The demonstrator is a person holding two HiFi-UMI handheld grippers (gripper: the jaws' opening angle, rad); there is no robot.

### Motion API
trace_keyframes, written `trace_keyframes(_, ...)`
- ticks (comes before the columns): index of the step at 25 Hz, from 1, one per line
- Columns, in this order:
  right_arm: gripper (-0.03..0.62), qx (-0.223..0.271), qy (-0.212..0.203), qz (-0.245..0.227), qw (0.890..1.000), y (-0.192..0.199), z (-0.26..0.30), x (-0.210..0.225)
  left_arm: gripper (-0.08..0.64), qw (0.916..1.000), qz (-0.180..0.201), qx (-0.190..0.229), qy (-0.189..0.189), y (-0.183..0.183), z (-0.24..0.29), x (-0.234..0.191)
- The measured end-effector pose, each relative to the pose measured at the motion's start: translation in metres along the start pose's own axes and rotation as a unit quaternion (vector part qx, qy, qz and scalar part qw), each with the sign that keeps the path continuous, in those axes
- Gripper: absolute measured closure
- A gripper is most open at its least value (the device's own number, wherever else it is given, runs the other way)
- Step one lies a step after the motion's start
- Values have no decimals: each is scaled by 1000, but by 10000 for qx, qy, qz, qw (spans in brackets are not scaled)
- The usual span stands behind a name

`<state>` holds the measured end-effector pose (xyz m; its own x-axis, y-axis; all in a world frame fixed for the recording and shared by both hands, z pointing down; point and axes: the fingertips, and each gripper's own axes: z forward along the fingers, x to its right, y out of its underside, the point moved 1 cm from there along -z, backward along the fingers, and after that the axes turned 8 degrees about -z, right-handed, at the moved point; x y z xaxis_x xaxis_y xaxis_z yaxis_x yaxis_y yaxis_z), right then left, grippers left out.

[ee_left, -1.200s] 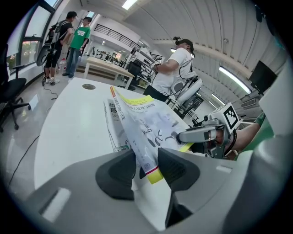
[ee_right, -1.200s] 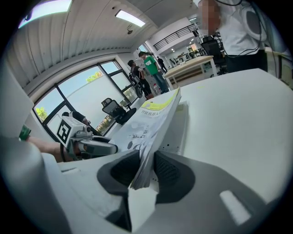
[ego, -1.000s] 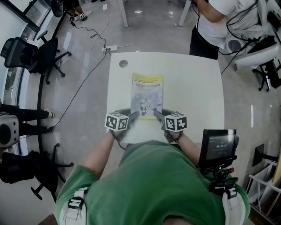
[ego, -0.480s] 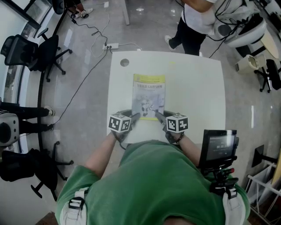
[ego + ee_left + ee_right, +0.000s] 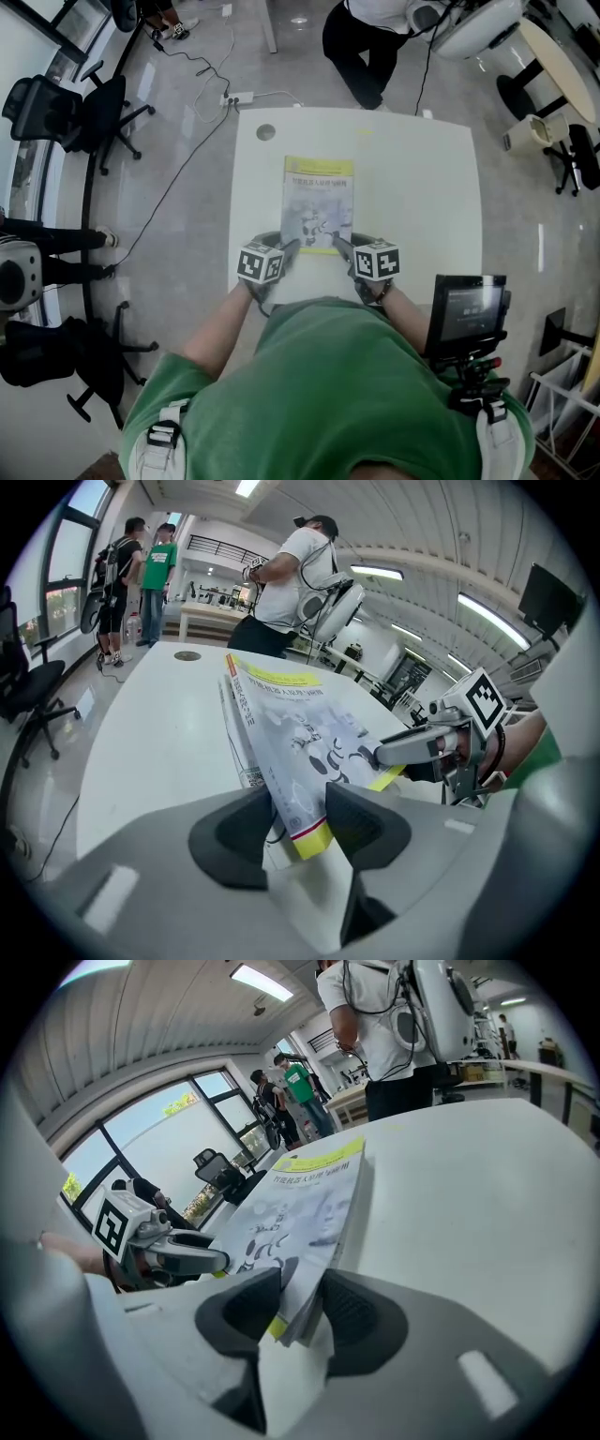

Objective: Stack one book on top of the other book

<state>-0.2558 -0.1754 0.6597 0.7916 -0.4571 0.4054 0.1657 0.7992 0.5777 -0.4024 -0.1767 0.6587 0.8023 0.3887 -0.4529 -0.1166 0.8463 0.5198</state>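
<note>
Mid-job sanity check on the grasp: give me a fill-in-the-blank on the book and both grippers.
The yellow-and-grey paperback book sits over the white ___. The fingers of the left gripper are shut on the book's near-___ corner. The fingers of the right gripper are ___ on its other near corner.
Missing: table; left; shut.

In the head view the upper book (image 5: 319, 202) covers nearly all of the lower book (image 5: 236, 747), which shows only as a thin strip in the left gripper view, and the cover's print is too small to read. The near corners vanish between the jaws of the left gripper (image 5: 289, 247) and right gripper (image 5: 339, 246); whether the right jaws hold one book or both cannot be told. The table's (image 5: 422, 187) near edge is hidden by the person's green shirt (image 5: 319, 384), and a bystander (image 5: 361, 42) is cut off at the top edge.
</note>
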Motion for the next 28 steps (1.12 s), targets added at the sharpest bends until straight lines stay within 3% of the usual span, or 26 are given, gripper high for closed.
trace_keyframes(6,456,-2,75,-58,10000,4,0,9,328,9992,118,123,-363,-1,1,-13)
trace_keyframes(12,462,-63,158,-162,9997,8,1,11,353,9960,569,237,-641,1,-2,-15)
trace_keyframes(28,491,-94,-3,-158,9998,9,3,12,391,9973,472,210,-520,2,-2,-13)
